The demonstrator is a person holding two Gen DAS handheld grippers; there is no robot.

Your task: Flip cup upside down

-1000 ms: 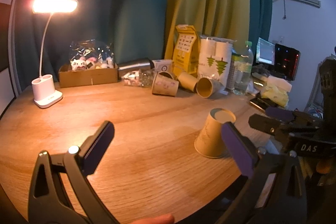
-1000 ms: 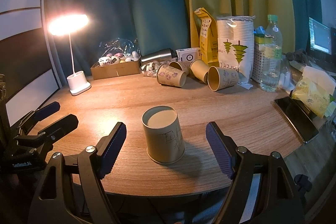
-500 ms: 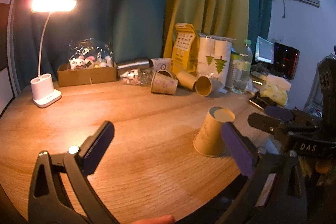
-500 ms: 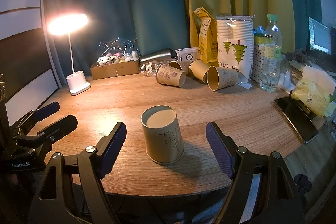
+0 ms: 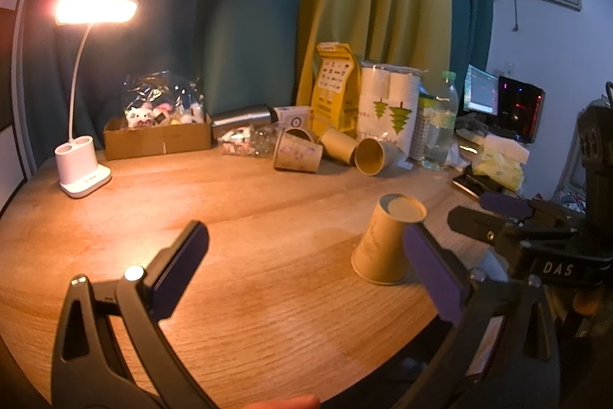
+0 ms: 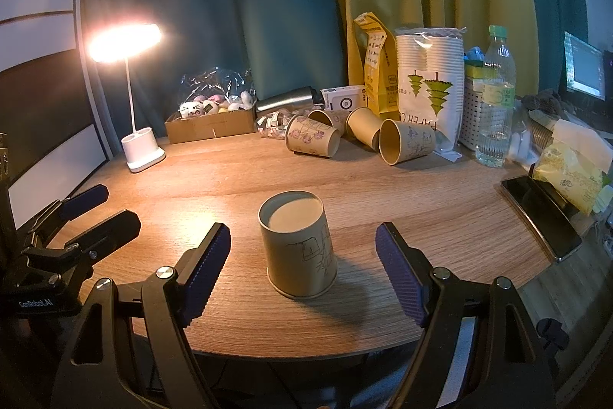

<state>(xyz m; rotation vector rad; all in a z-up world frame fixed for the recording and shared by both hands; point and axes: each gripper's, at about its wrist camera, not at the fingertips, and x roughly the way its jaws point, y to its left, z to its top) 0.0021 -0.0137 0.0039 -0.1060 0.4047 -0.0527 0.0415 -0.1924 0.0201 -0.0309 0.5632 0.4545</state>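
A tan paper cup (image 6: 299, 244) with a line drawing stands upside down on the wooden table (image 6: 421, 202), base up. It stands just ahead of my right gripper (image 6: 304, 265), whose fingers are wide open on either side, not touching it. In the left wrist view the same cup (image 5: 387, 244) stands at the right, just behind the right fingertip of my left gripper (image 5: 306, 267), which is open and empty. The right gripper (image 5: 494, 213) shows there at the far right. The left gripper (image 6: 95, 209) shows at the left of the right wrist view.
Three paper cups (image 6: 406, 140) lie on their sides at the back. Behind them are a sleeve of cups (image 6: 429, 91), a yellow bag (image 6: 373, 71), a water bottle (image 6: 496, 98) and a cardboard box (image 6: 210, 121). A lit desk lamp (image 6: 141, 148) stands back left. A phone (image 6: 540, 213) lies near the right edge.
Both grippers have drifted very slightly; the cup stays upside down in the same spot and the jaws stay open.
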